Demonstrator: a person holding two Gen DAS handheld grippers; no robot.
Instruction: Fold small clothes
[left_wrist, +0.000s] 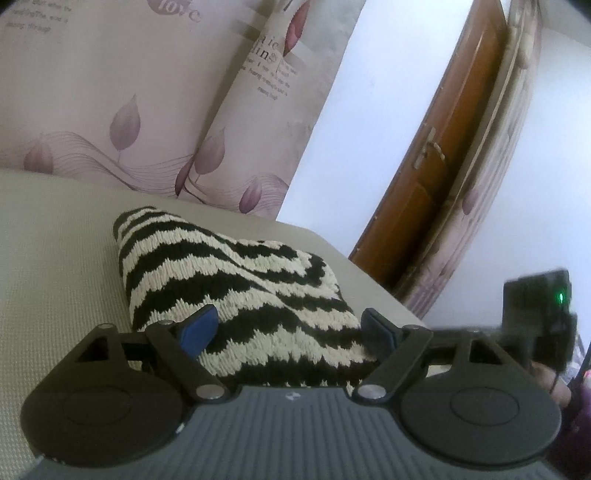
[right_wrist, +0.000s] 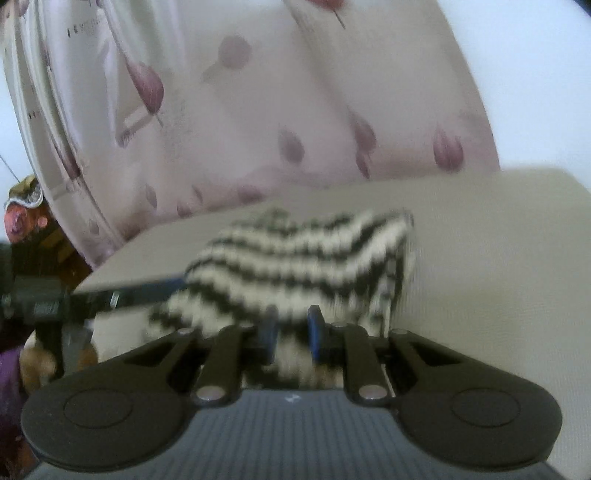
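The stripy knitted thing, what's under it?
The stripy knit lies on a pale beige mat, which shows all around it. Whether anything else hides beneath is covered by the folds. The right gripper pinches its near edge.

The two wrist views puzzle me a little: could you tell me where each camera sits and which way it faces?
Left wrist: rides the left gripper, looking along its wide-open fingers over the striped knit garment on the beige surface toward a flowered curtain and brown door; the right gripper's body shows at the right edge.
Right wrist: rides the right gripper, its narrow jaws closed on the garment's near edge, facing the curtain; blurred.
Shared: garment, surface, curtain.
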